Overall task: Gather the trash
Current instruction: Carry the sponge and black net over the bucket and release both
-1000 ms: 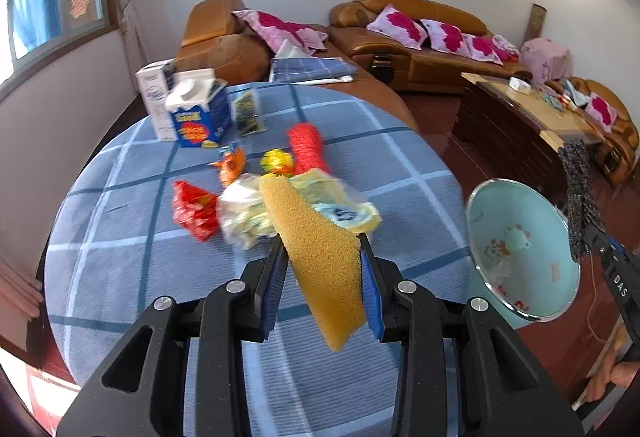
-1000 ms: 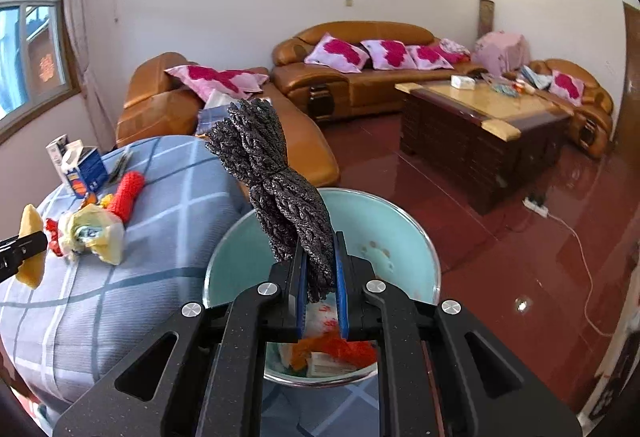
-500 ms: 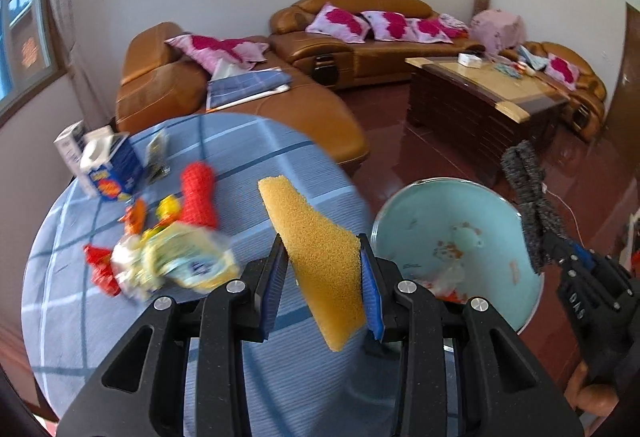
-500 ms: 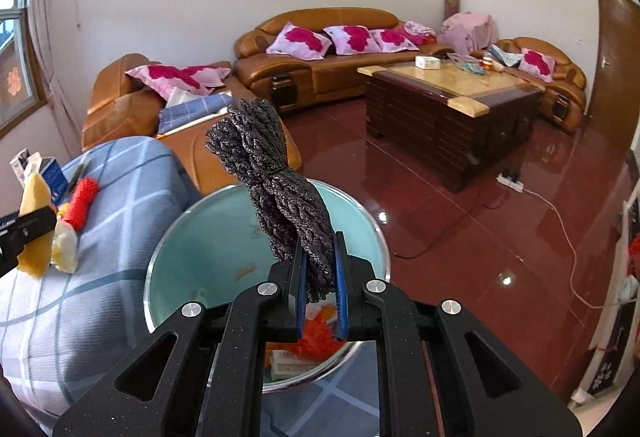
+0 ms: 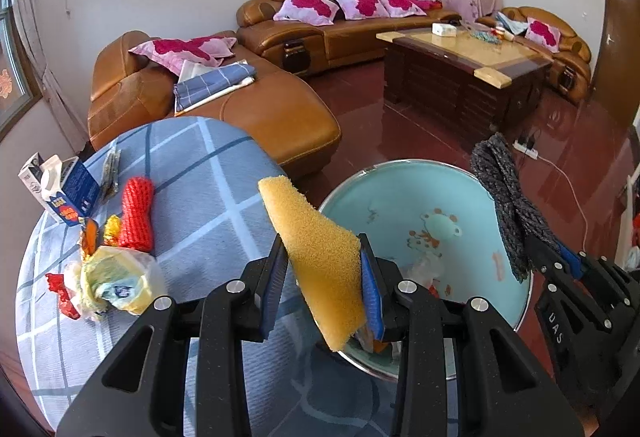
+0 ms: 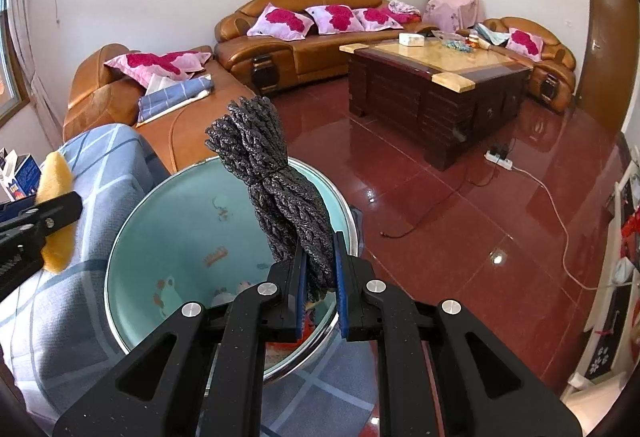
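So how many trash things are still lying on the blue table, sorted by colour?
Red: 2, the net roll and a wrapper
Orange and yellow: 2, small wrappers
Pale yellow: 1, crumpled bag
Blue and white: 1, carton
Dark: 1, packet
Total: 7

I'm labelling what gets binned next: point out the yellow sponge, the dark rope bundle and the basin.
yellow sponge (image 5: 320, 257): left wrist view, its broad face.
dark rope bundle (image 6: 276, 193): right wrist view, its tied middle.
basin (image 6: 180, 221): right wrist view, bare inner wall.
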Available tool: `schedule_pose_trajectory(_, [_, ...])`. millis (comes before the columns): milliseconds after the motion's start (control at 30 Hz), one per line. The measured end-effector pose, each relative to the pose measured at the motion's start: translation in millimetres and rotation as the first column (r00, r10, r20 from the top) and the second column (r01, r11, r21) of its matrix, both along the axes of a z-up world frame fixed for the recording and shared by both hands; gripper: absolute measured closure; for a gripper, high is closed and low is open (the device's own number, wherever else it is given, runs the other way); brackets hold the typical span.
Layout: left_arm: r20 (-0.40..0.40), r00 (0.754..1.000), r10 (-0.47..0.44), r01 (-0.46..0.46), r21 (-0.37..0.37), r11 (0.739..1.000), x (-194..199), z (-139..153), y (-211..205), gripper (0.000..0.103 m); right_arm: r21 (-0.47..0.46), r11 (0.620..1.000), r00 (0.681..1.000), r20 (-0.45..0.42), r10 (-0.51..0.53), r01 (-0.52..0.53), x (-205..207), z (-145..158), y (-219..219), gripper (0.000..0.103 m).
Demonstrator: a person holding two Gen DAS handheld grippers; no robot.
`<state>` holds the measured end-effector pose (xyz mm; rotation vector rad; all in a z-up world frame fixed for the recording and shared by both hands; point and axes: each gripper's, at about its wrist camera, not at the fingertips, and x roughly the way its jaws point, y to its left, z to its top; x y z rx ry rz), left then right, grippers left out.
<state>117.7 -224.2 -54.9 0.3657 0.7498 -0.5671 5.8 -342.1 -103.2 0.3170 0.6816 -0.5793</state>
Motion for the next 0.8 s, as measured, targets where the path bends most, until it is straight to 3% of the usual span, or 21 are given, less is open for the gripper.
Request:
schedule_pose_trajectory(300, [-0.007,1.0,-0.017,0.017,0.024,1.0,-1.1,-9.2,-15.9,0.068,0.015,0.999,0.999,-0.029,0.039,-0.038,8.3,-6.7,3.0,0.089])
schedule_pose_trajectory(400, [-0.009,1.0,-0.014,0.015,0.029,0.999,-0.8,-11.3,-16.3,0.068,0.024,0.998,0.998,-0.023,0.059,-0.058,9.3,-9.4,5.4,0.077])
schedule_pose_trajectory(567, [-0.008,1.0,-0.01,0.01,0.028,1.0,-1.1,-11.5,-16.0,0.068,0.025,0.998,0.999,0.006,0.052,-0.052,4.5,-3.3,5.2,0.067])
schedule_pose_trajectory(800, [-0.005,1.0,-0.005,0.005,0.03,1.0,-1.3,-10.9,-15.4,0.068,0.047,0.997,0.999,0.008,0.053,-0.053,4.3,-4.5,2.1,0.063])
